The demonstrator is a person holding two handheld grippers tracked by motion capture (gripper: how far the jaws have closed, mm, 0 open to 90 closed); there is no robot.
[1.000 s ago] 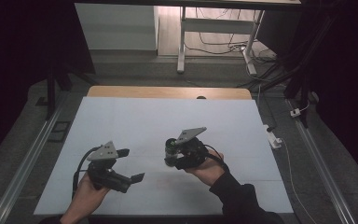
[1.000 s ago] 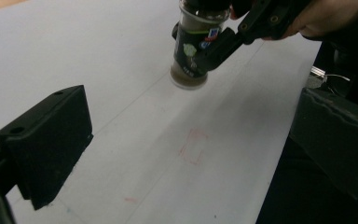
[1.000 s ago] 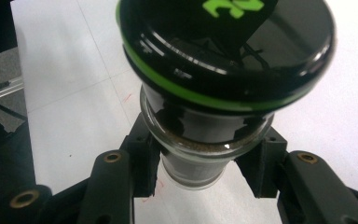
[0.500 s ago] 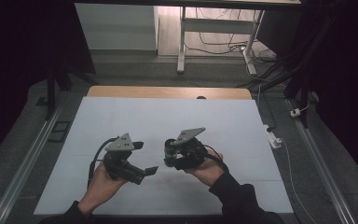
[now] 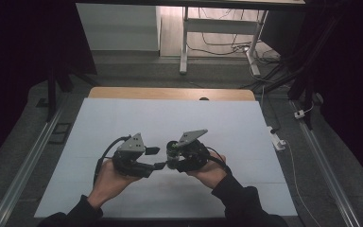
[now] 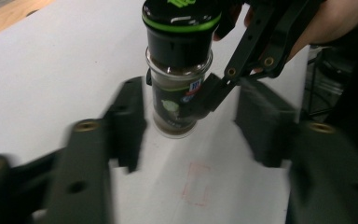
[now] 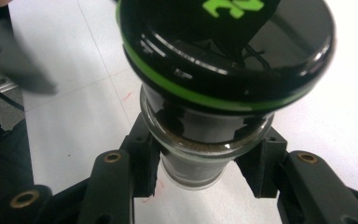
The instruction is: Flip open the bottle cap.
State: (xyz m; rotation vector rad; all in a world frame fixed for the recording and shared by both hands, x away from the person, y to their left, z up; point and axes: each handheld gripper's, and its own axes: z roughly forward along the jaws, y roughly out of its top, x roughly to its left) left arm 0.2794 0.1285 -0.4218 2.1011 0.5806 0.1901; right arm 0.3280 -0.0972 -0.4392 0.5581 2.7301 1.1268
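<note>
A glass spice jar [image 7: 200, 154] with brown powder and a black lid ringed in green [image 7: 223, 51] is clamped at its lower body by my right gripper [image 7: 200, 168], which is shut on it. In the high view that right gripper [image 5: 172, 155] is held above the white table sheet [image 5: 170, 118], with the jar [image 5: 172, 147] at its front. My left gripper [image 5: 156, 158] faces it from the left. In the left gripper view the jar [image 6: 179, 88] stands between the left gripper's [image 6: 191, 126] jaws, which have just been closing; the blurred pads [image 6: 128, 121] stand clear of the glass.
A red outlined rectangle [image 6: 196, 184] is drawn on the sheet under the jar. A wooden strip [image 5: 170, 93] borders the table's far edge. A white power strip [image 5: 278, 139] lies off the right side, and a metal rail [image 5: 23, 170] runs along the left.
My left gripper has moved right, up to the right gripper and the jar, and its jaws have narrowed around the jar. The right gripper has stayed still.
</note>
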